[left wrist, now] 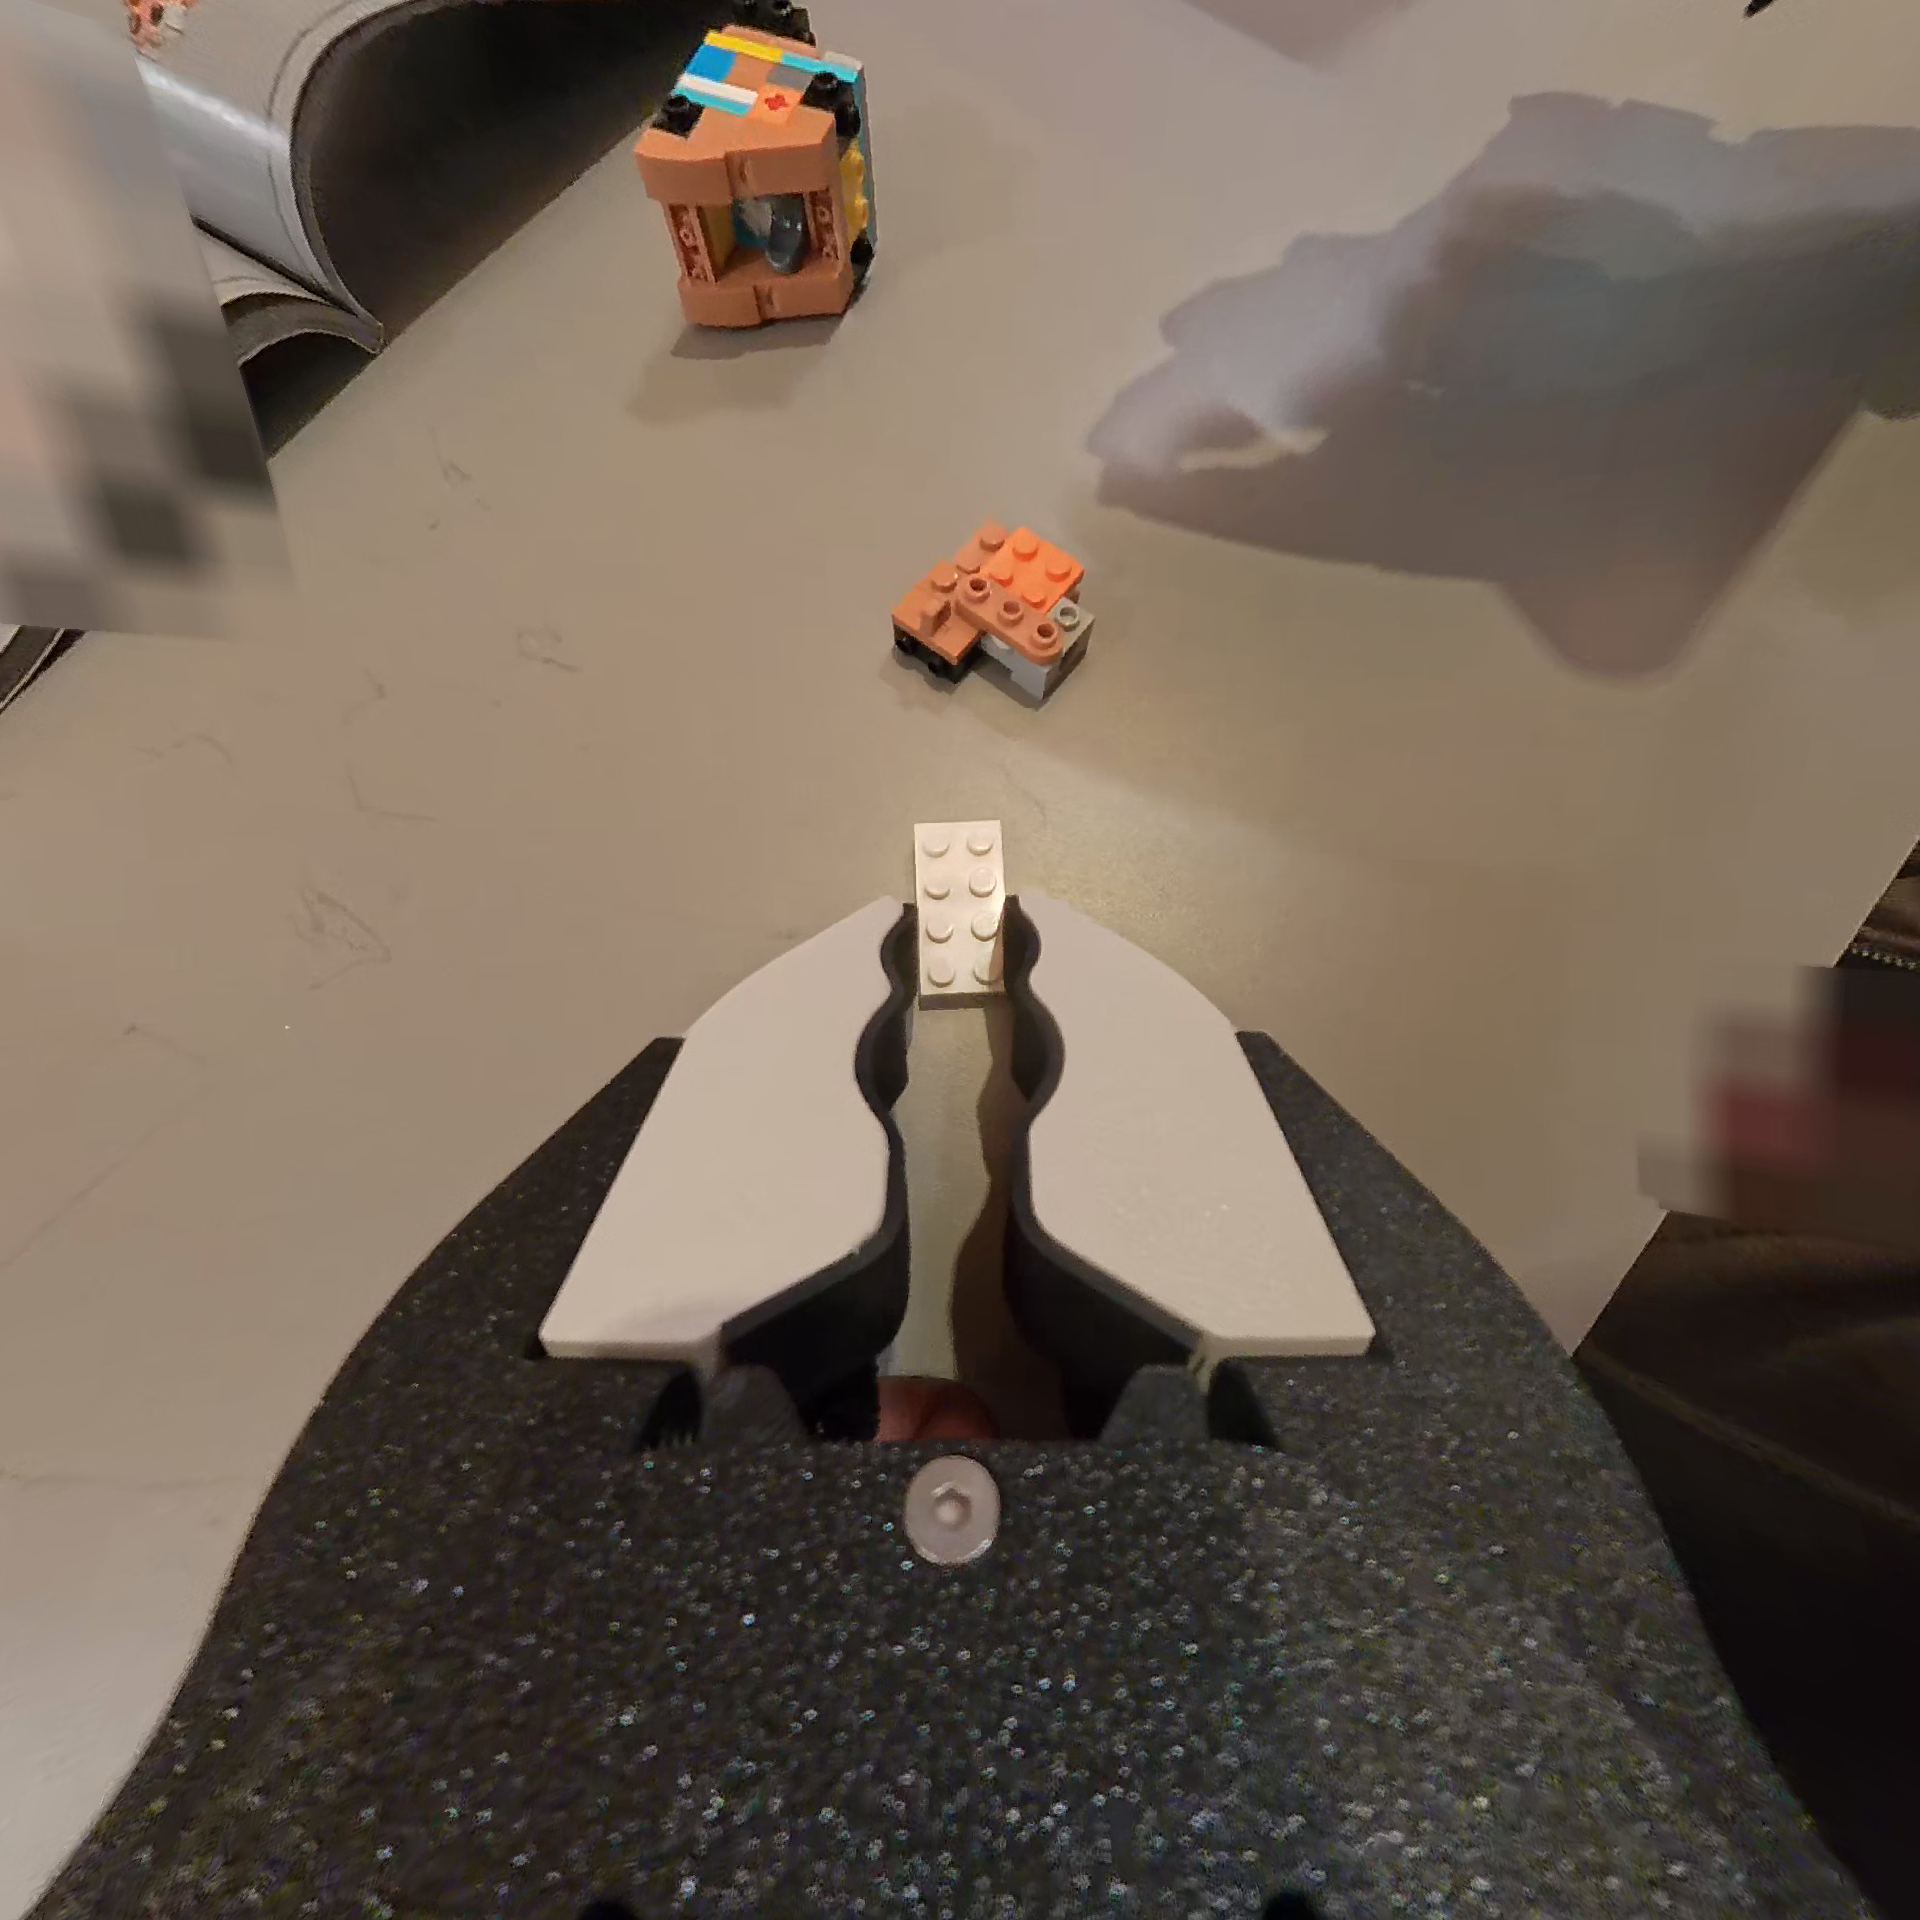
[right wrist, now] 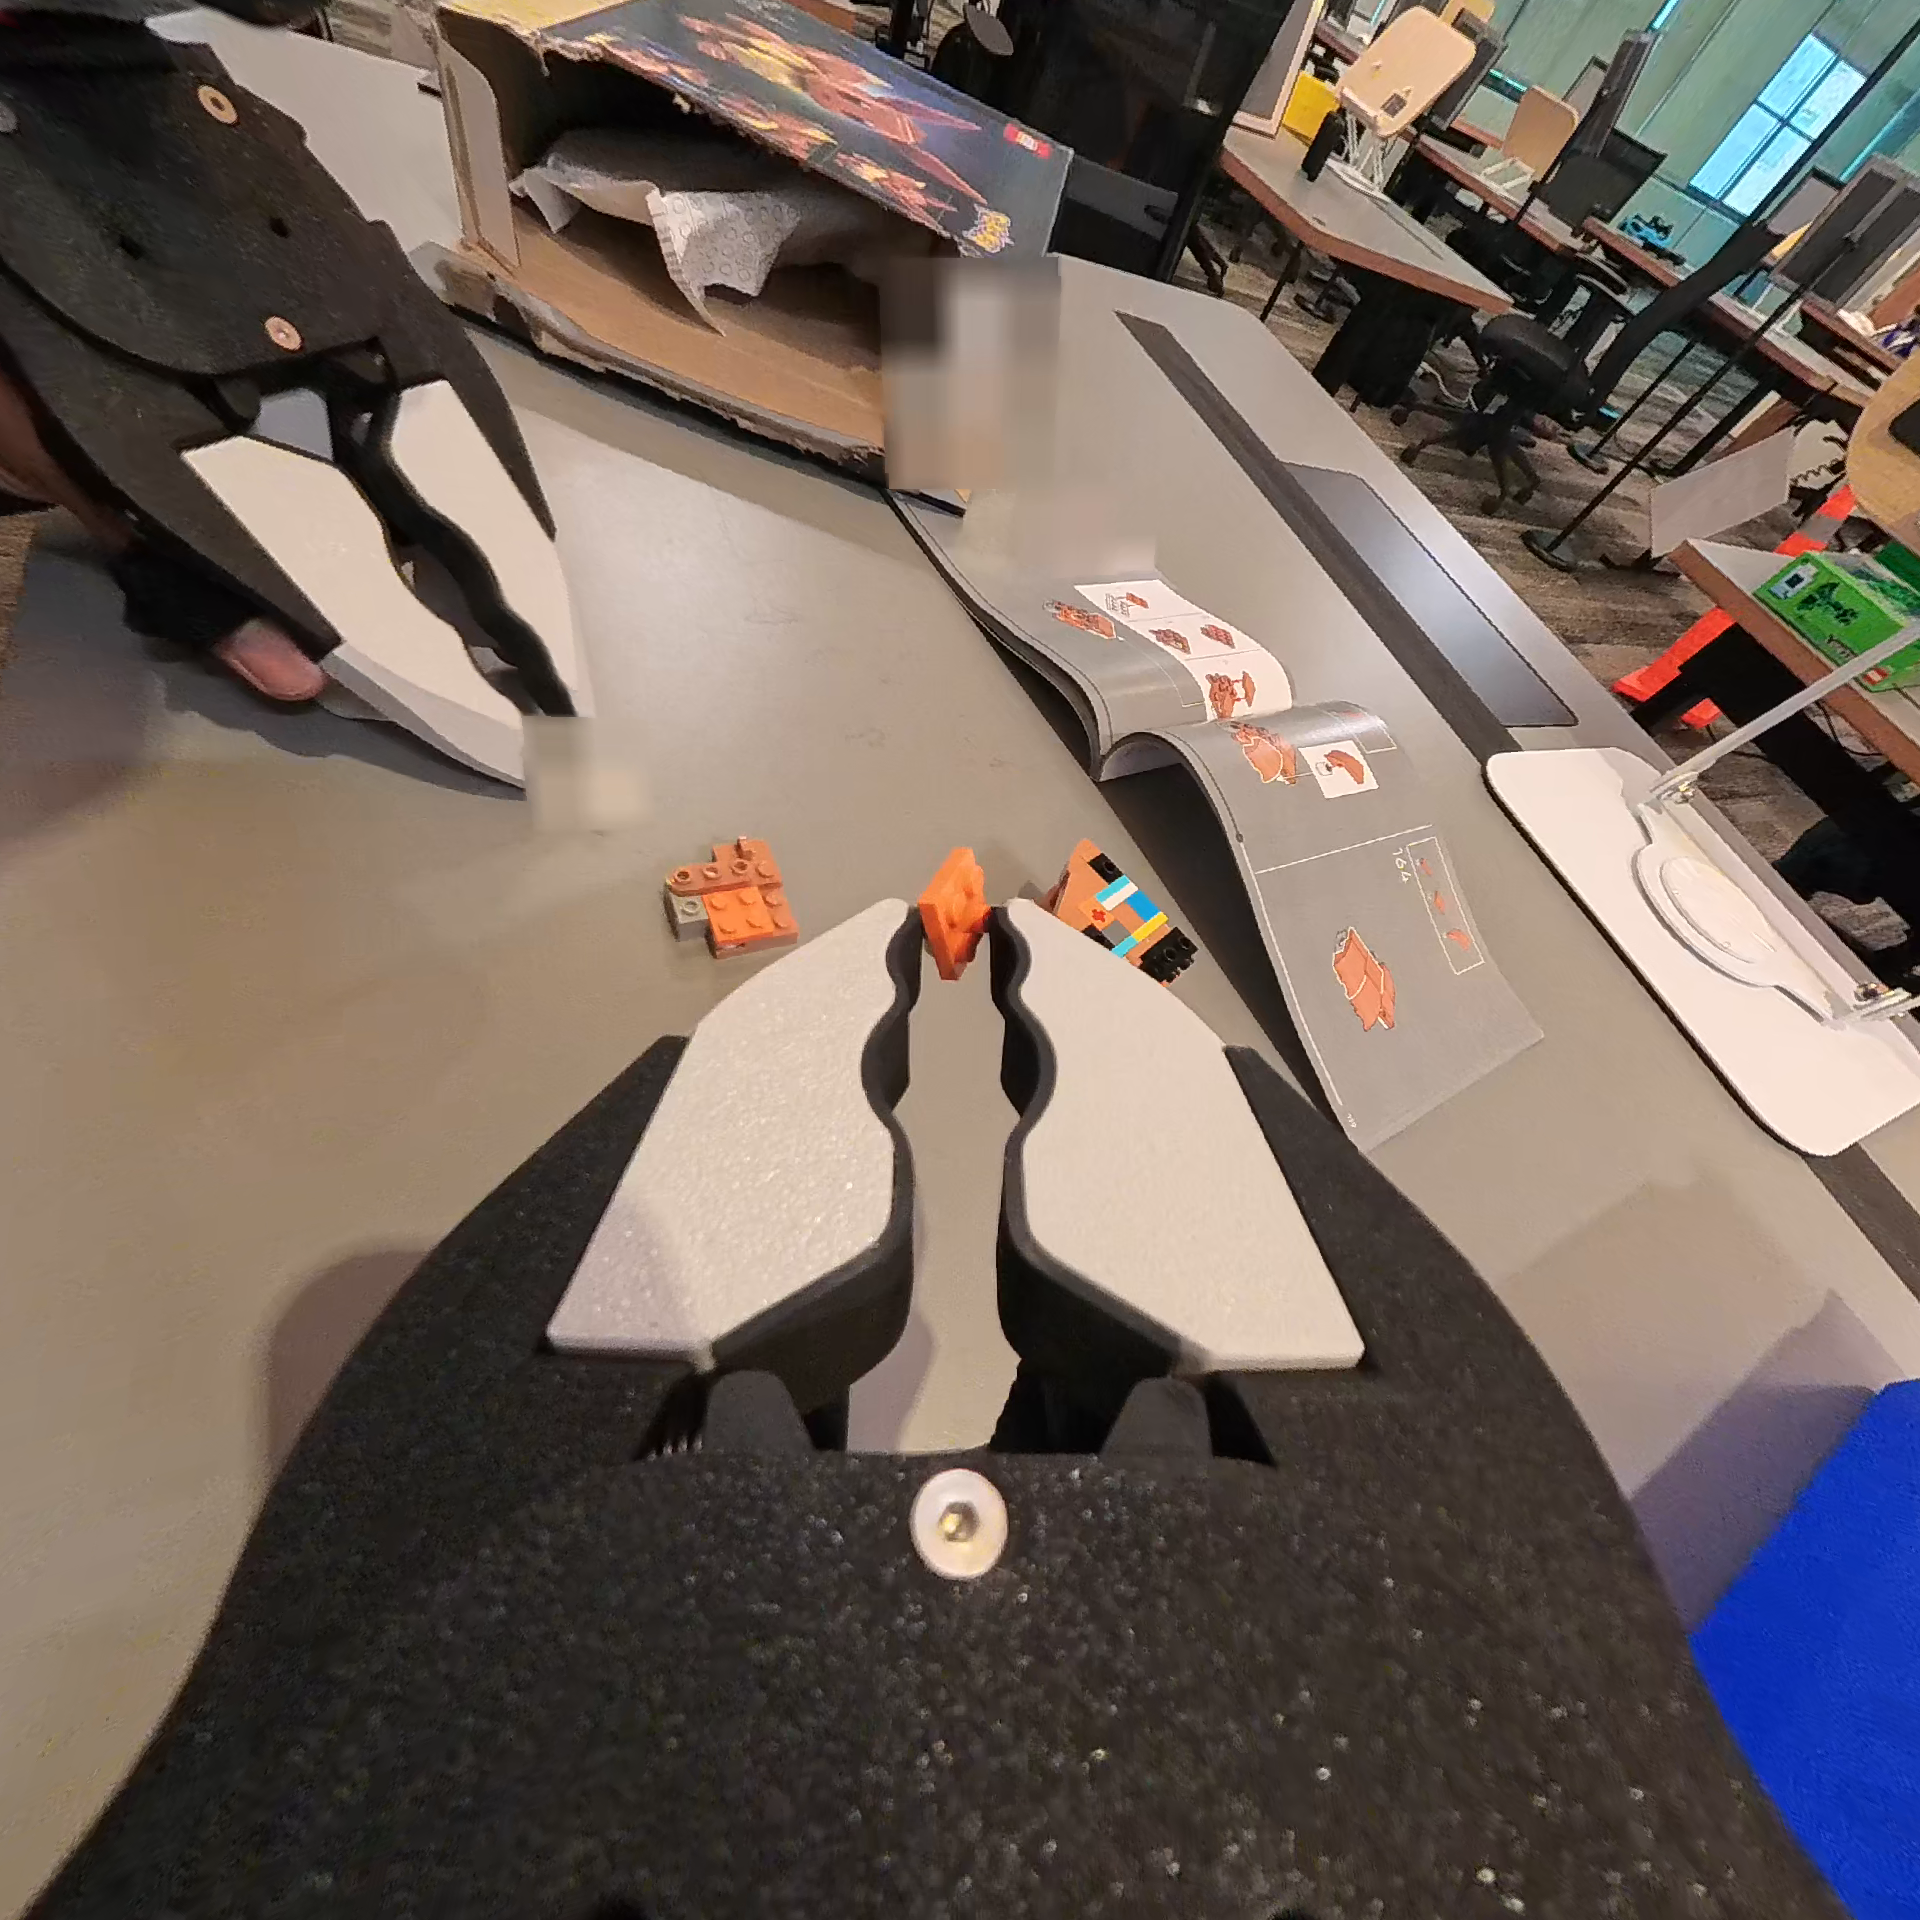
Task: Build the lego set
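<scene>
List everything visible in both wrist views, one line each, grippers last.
light grey plate: 1, studded, between the left gripper's fingertips
orange plate: 1, tilted, between the right gripper's fingertips
flat sub-assembly: 1, orange with grey and black, on the table
blocky sub-assembly: 1, tan-orange with blue, yellow and black, on the table near the booklet
instruction booklet: 1, grey pages, open, right of the pieces
set box: 1, cardboard, torn open, far side
table: 1, grey
white tray: 1, table's right edge
blue object: 1, lower right corner
left gripper: shut on the light grey plate
right gripper: shut on the orange plate
</scene>
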A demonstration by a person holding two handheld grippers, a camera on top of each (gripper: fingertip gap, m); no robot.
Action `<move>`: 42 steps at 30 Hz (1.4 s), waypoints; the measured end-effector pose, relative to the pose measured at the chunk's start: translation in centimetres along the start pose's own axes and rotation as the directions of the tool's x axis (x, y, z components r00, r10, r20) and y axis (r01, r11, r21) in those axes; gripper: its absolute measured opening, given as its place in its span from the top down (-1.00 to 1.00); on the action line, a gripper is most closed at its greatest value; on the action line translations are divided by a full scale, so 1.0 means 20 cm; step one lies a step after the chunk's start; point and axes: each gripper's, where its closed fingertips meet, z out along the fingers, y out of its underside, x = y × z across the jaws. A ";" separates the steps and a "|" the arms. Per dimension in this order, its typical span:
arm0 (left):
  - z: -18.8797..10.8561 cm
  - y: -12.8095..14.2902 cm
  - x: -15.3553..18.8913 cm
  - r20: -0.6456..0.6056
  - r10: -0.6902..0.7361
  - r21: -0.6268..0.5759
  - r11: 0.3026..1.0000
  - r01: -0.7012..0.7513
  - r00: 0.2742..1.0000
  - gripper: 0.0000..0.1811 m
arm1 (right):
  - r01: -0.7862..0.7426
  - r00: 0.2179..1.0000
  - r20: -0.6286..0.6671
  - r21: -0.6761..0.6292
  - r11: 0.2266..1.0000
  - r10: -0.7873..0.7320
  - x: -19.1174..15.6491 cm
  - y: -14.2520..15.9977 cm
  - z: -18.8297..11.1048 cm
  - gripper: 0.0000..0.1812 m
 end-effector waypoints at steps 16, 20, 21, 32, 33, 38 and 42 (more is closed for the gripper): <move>0.02 -0.09 0.09 -0.044 0.003 0.071 0.997 0.000 0.999 0.83 | 0.018 0.998 0.061 0.032 0.999 -0.020 -0.11 -0.06 0.03 0.87; 0.02 -0.10 0.11 -0.049 0.002 0.088 0.996 0.002 0.999 0.83 | 0.020 0.997 0.071 0.035 0.999 -0.022 -0.13 -0.07 0.04 0.87; 0.02 -0.11 0.11 -0.049 0.002 0.093 0.996 0.002 0.999 0.83 | 0.020 0.997 0.073 0.036 0.999 -0.022 -0.14 -0.07 0.04 0.87; 0.01 -0.17 0.12 -0.045 0.007 0.128 0.992 -0.001 0.999 0.83 | 0.019 0.994 0.105 0.046 0.999 -0.024 -0.19 -0.09 0.06 0.87; 0.02 -0.17 0.13 -0.045 0.009 0.130 0.991 -0.003 0.999 0.83 | 0.018 0.994 0.111 0.047 0.999 -0.023 -0.19 -0.09 0.06 0.87; 0.02 -0.20 0.15 -0.046 0.033 0.131 0.991 -0.027 0.998 0.83 | 0.017 0.989 0.147 0.043 0.999 -0.023 -0.24 -0.10 0.08 0.87; 0.03 -0.21 0.17 -0.049 0.054 0.124 0.991 -0.047 0.997 0.83 | 0.023 0.981 0.194 0.031 0.999 -0.028 -0.31 -0.09 0.10 0.87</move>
